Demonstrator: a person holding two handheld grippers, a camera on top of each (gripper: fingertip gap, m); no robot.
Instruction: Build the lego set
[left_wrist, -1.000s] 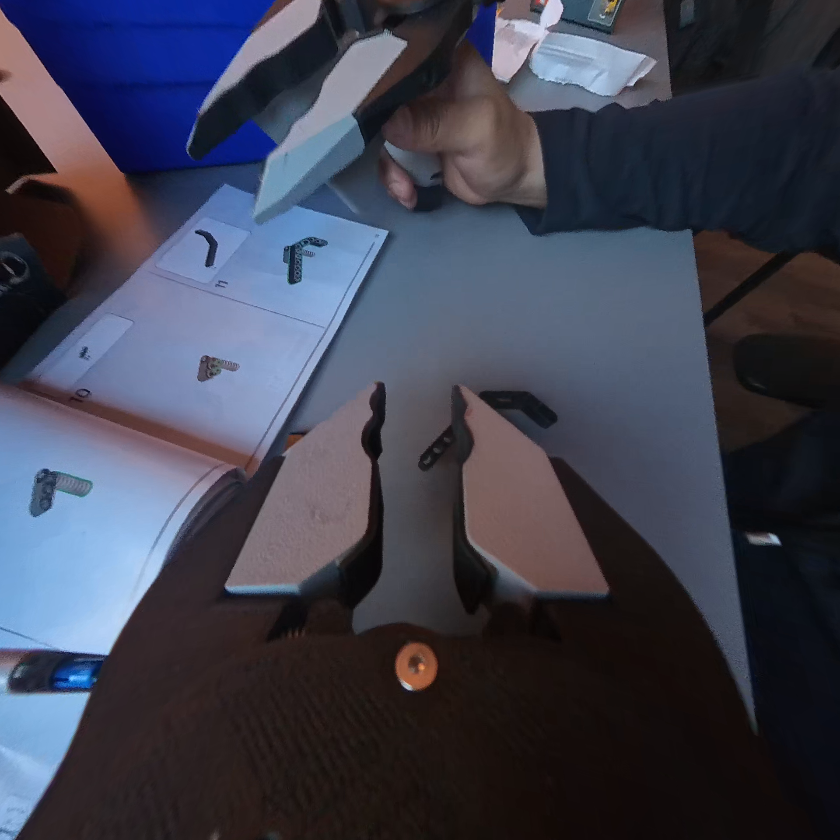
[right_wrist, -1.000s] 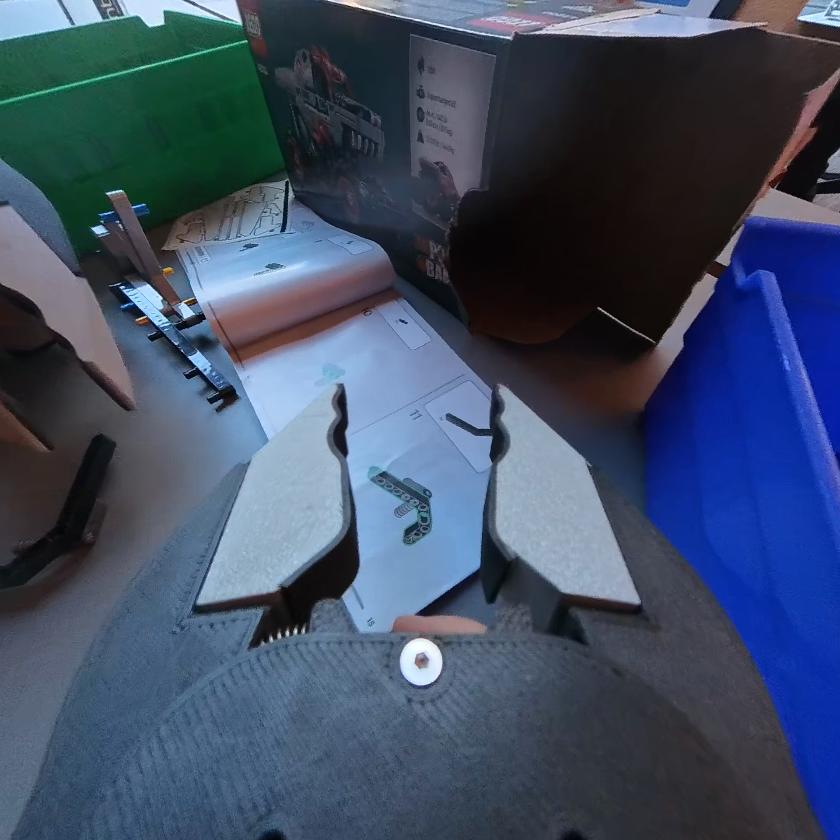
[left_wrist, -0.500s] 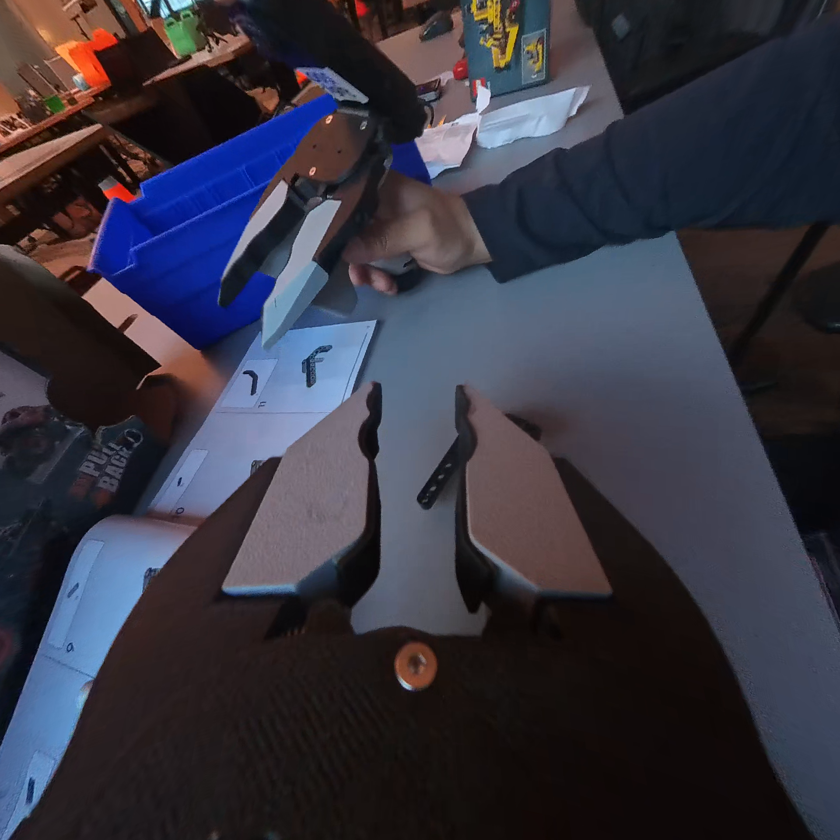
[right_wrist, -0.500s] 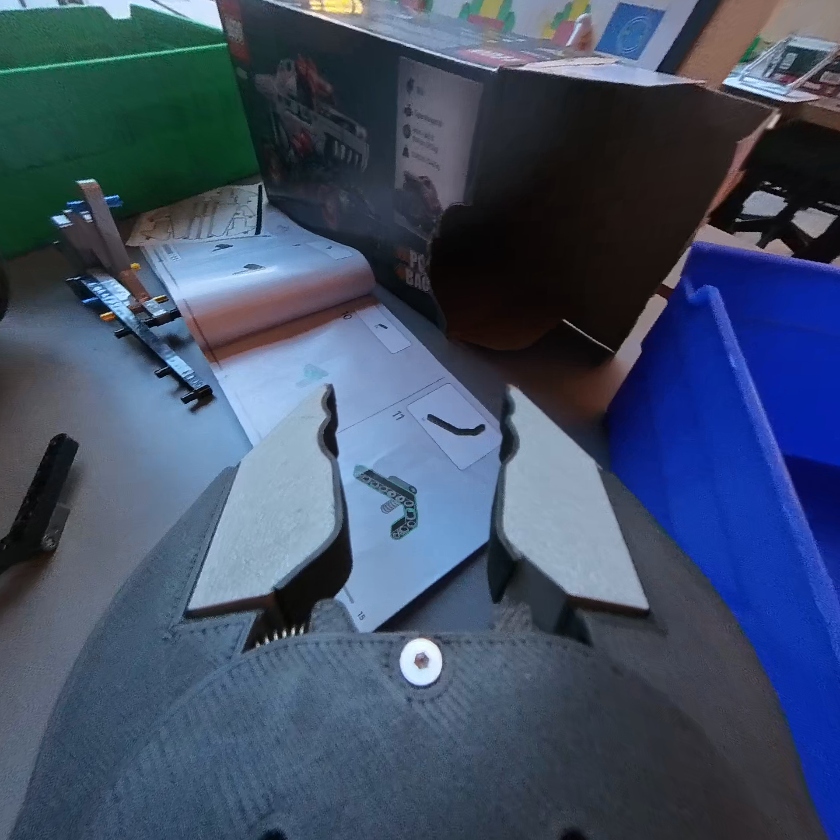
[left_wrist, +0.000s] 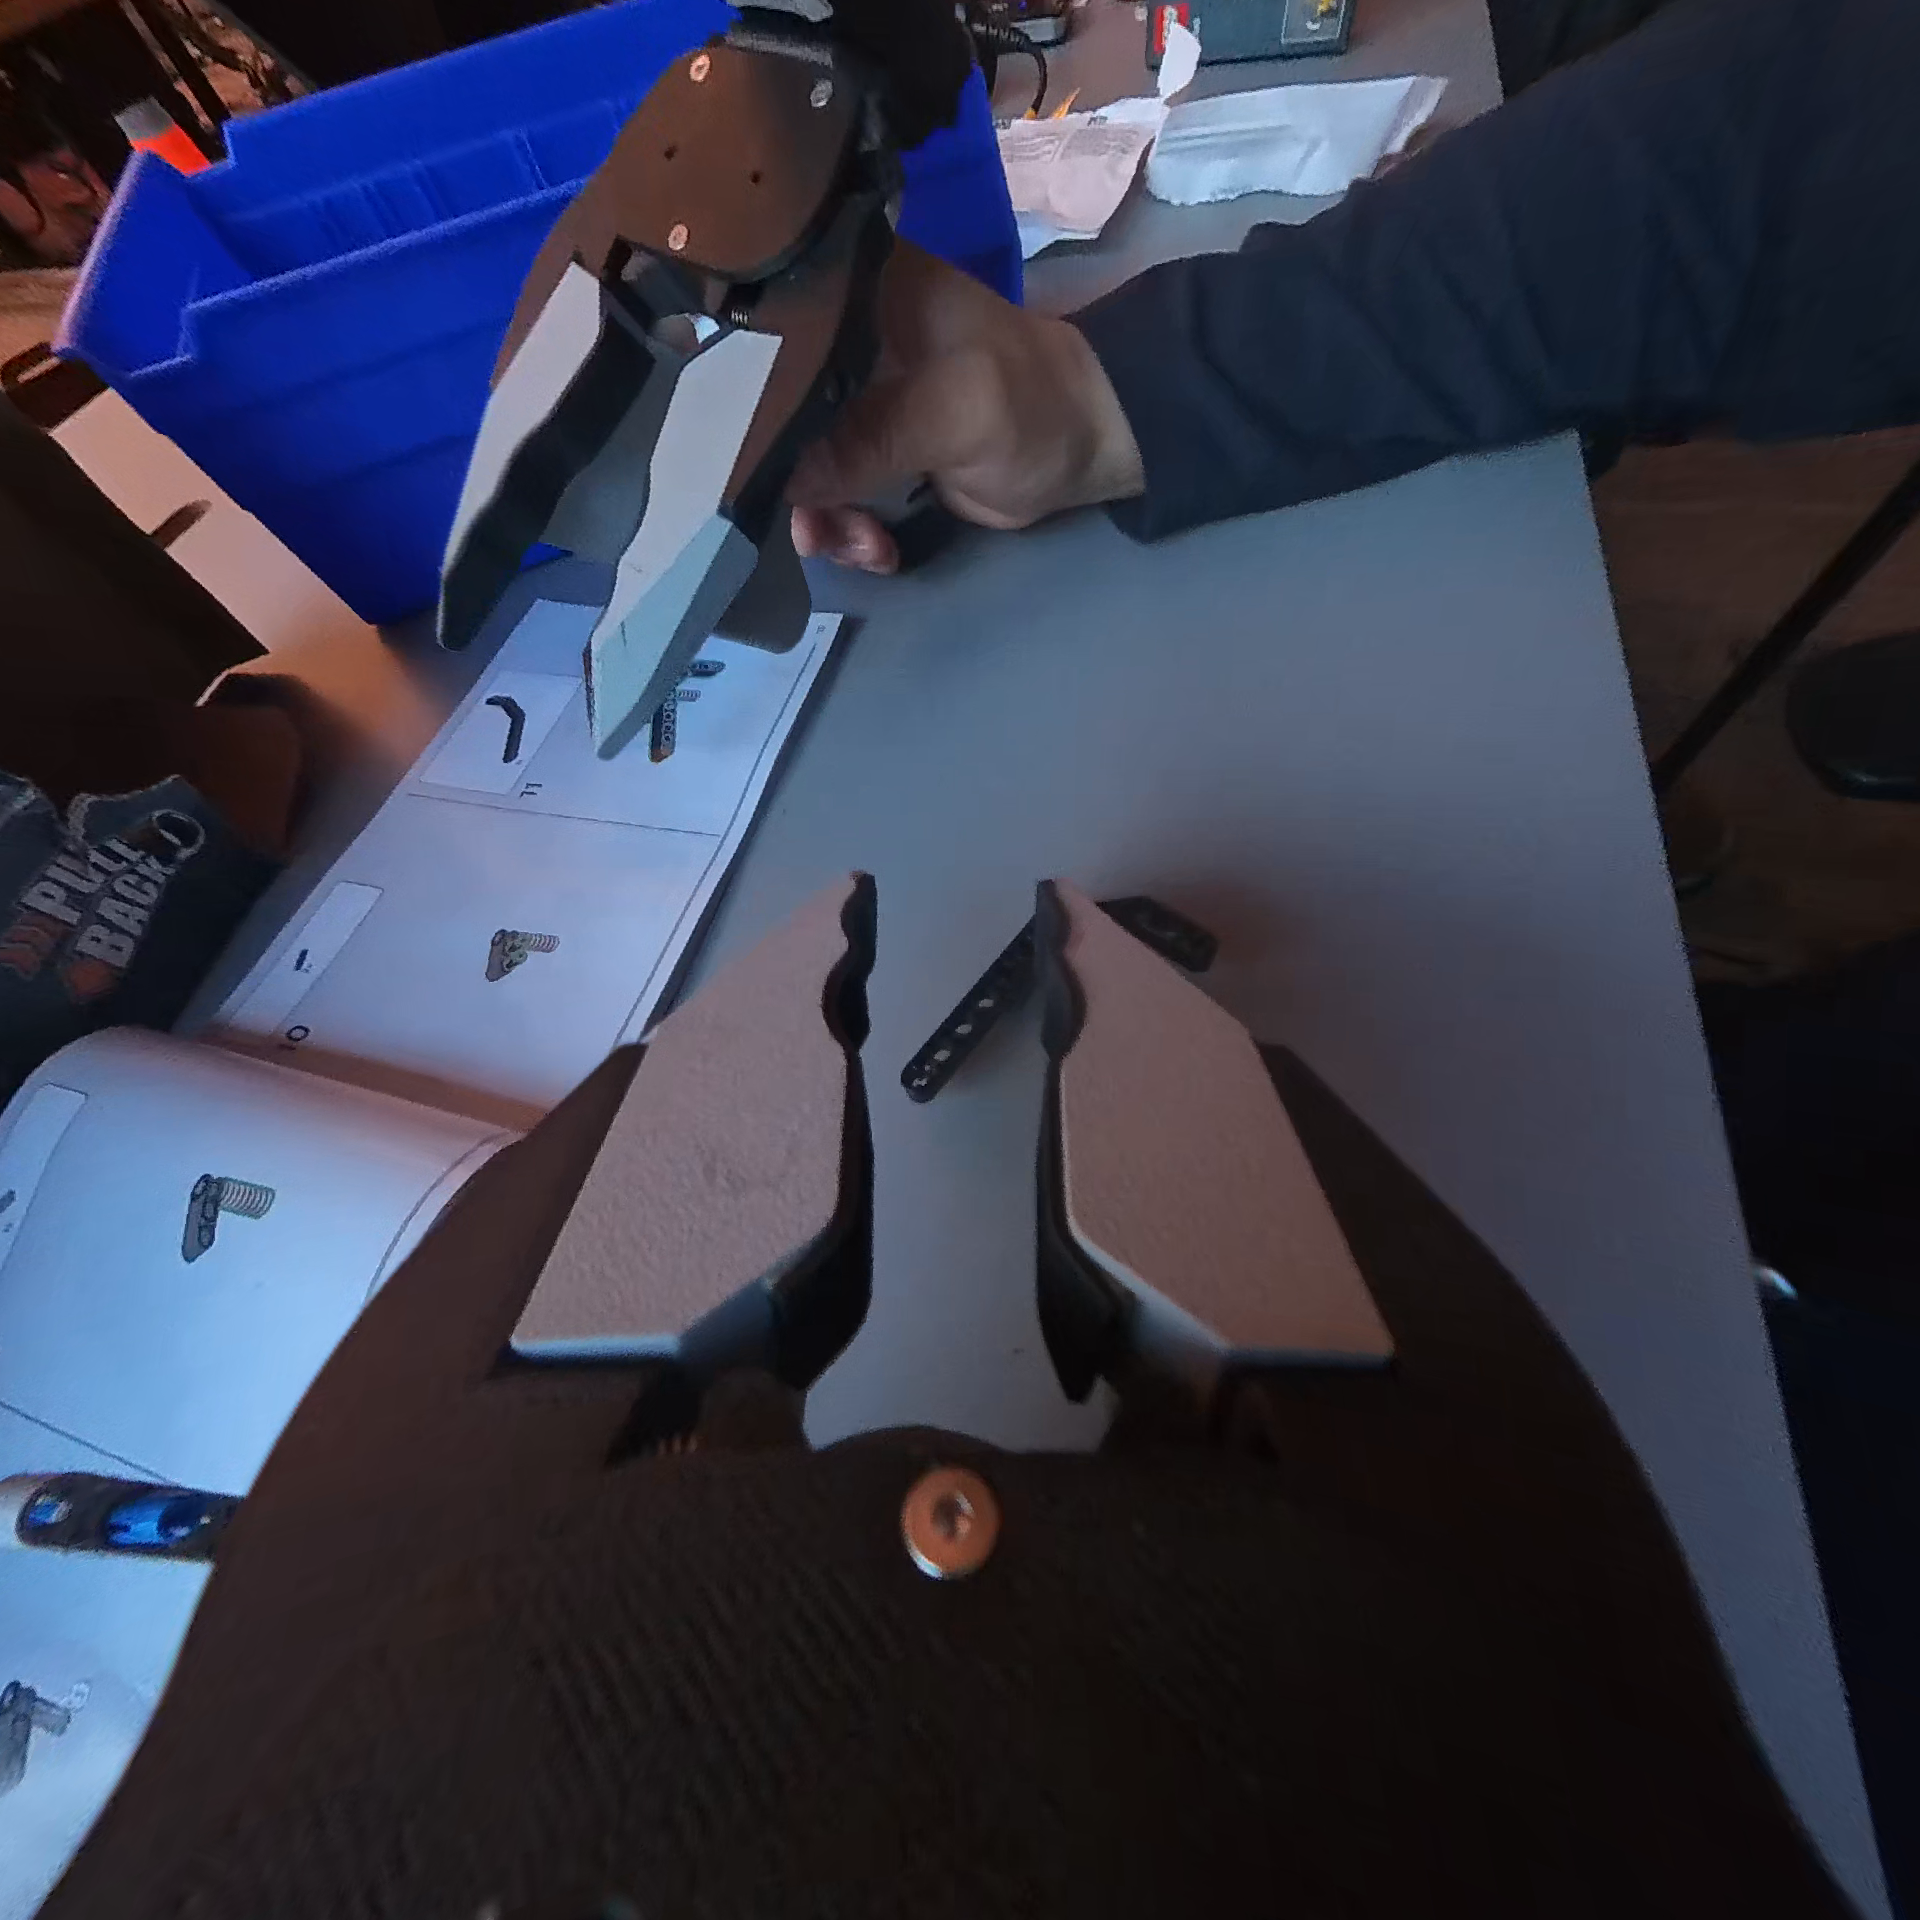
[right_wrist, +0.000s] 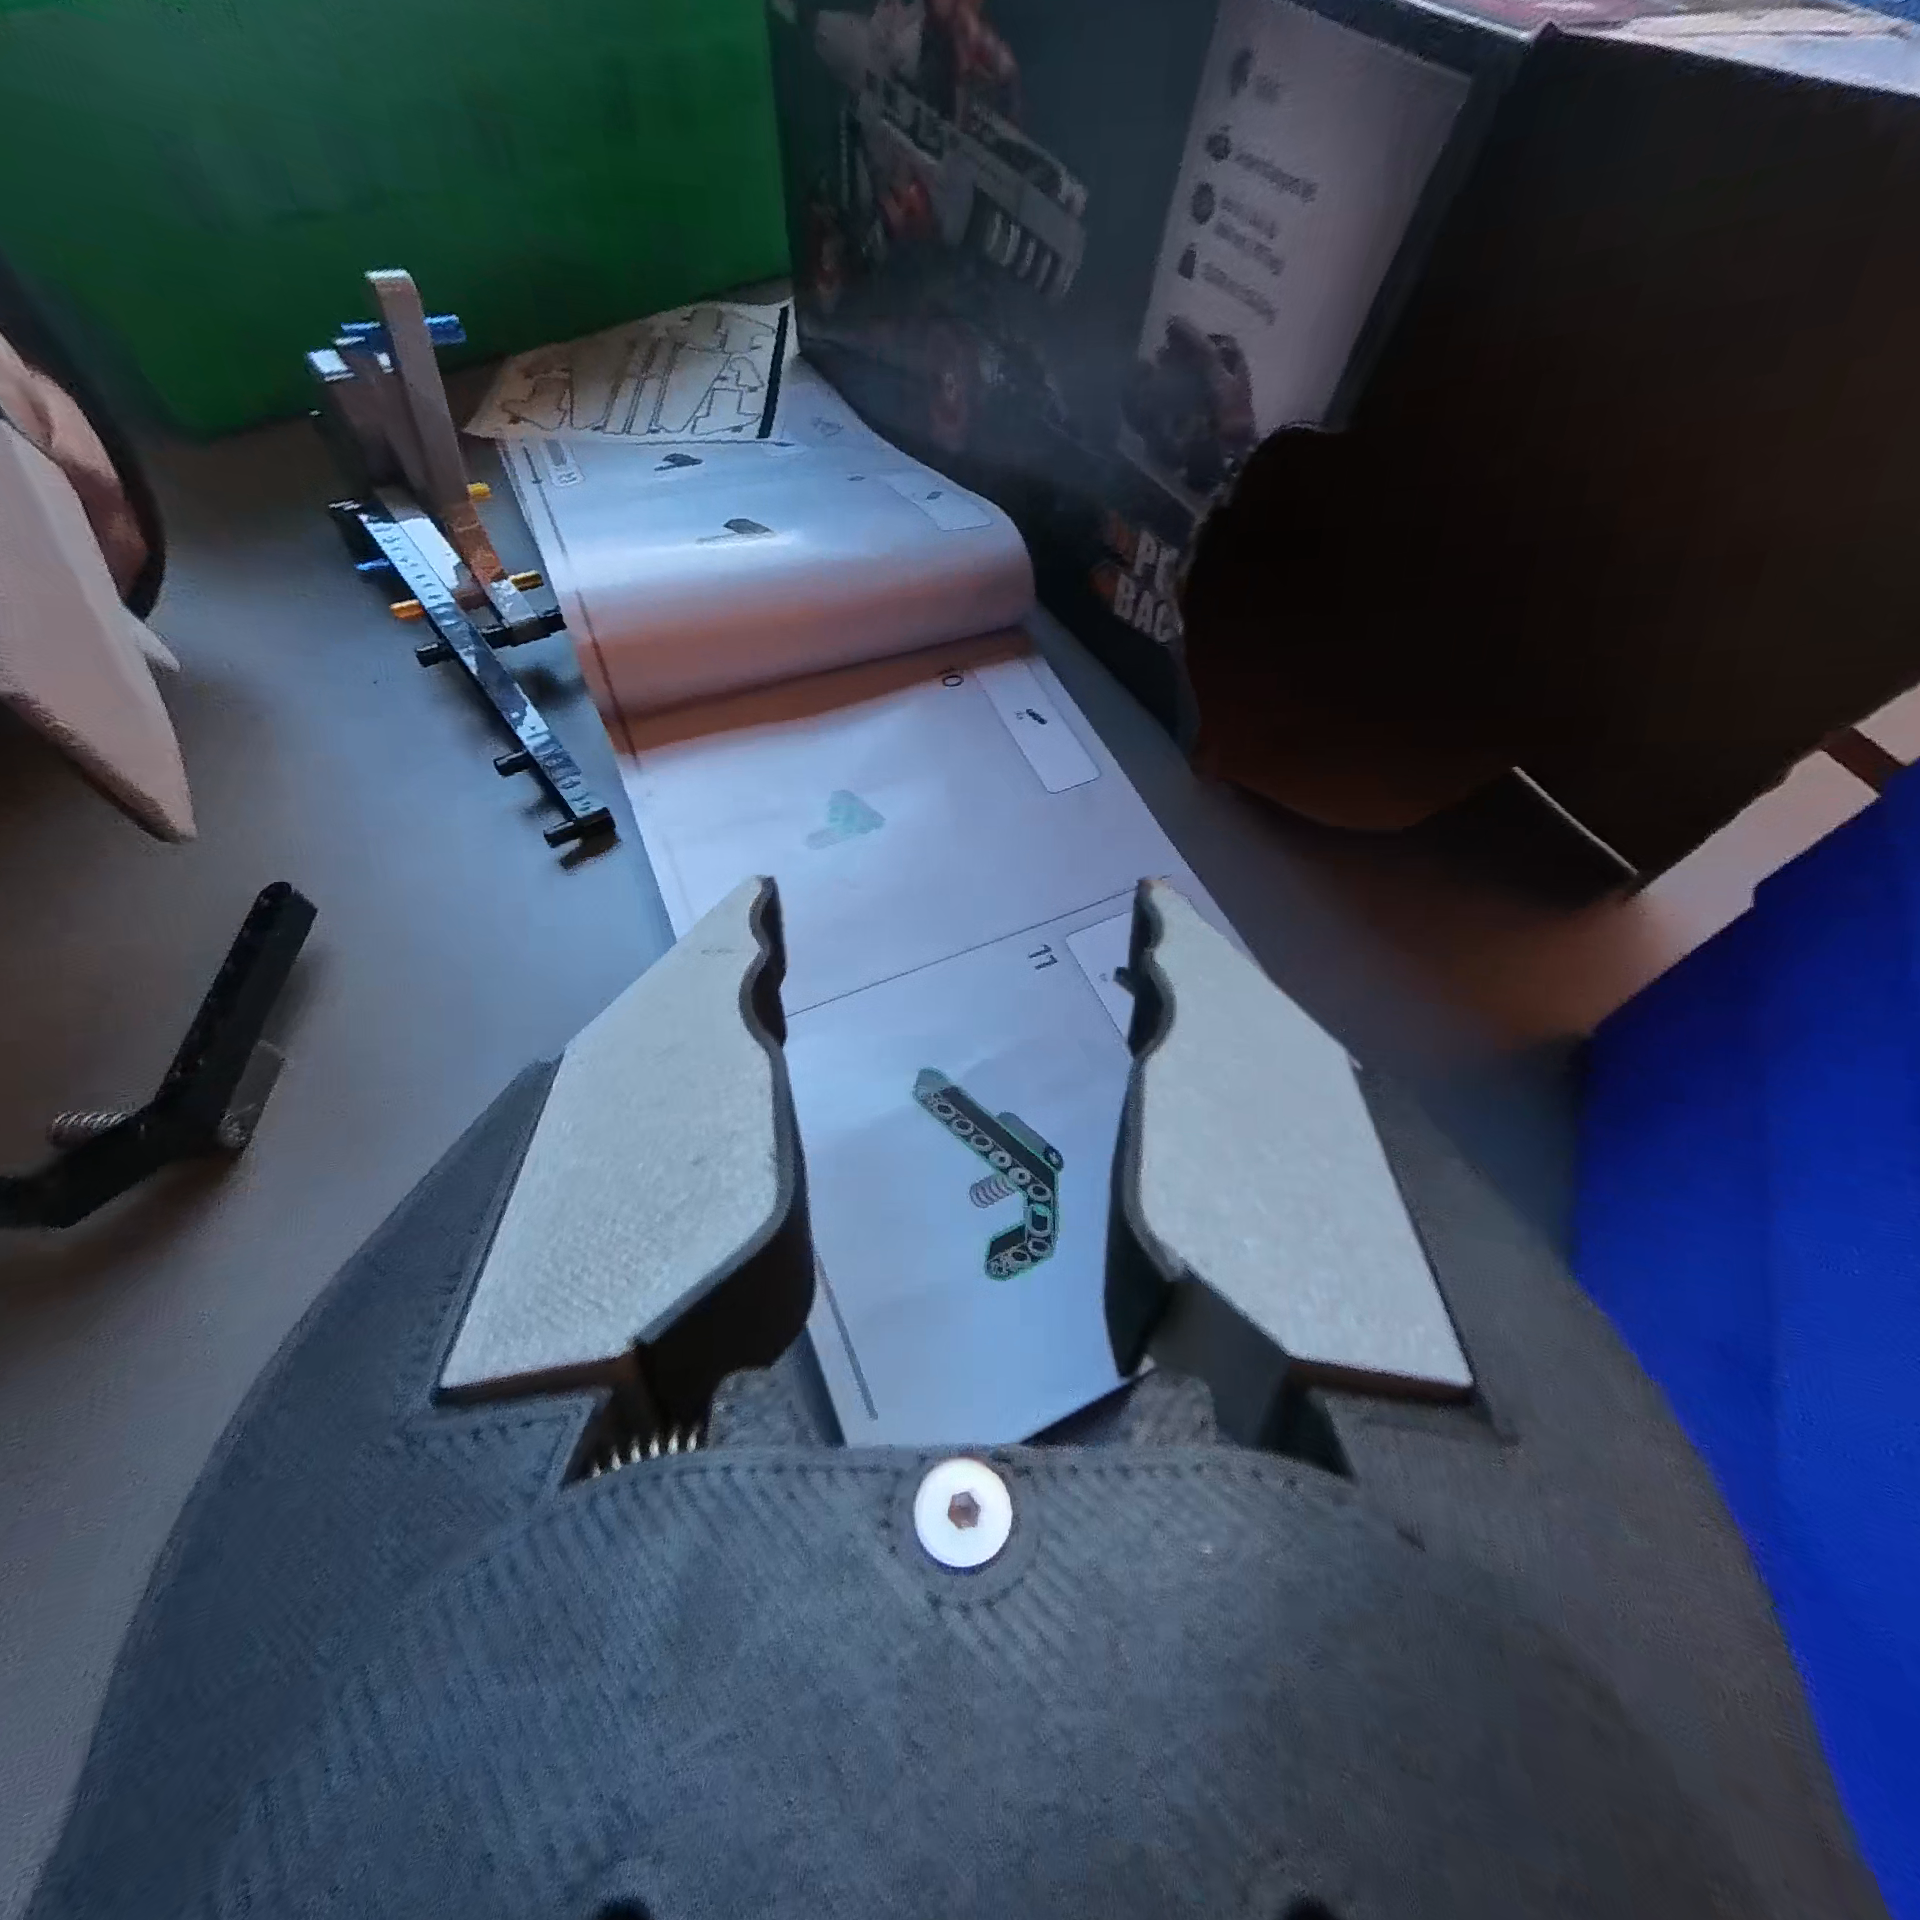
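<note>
A black bent beam (left_wrist: 971, 1023) lies on the grey table (left_wrist: 1299, 748), just beyond my left gripper (left_wrist: 954, 904), which is open and empty; its right finger hides the beam's bend. In the right wrist view the same beam (right_wrist: 223, 1023) lies at the left, with a small grey piece and a spring at its bend. My right gripper (right_wrist: 958, 914) is open and empty and hovers over the open instruction booklet (right_wrist: 935, 831). In the left wrist view it (left_wrist: 540, 665) is held by a hand above the booklet (left_wrist: 582, 904).
A partly built frame of black and grey beams with pins (right_wrist: 457, 603) stands left of the booklet. The set's box (right_wrist: 1299, 312) stands behind it, with a green bin (right_wrist: 364, 156) at the back left. A blue bin (left_wrist: 312, 312) is beside the right gripper. Papers (left_wrist: 1247, 145) lie at the far end.
The right gripper has come lower and closer over the booklet's page. The left gripper has stayed open over the black beam, with only its view angle shifting.
</note>
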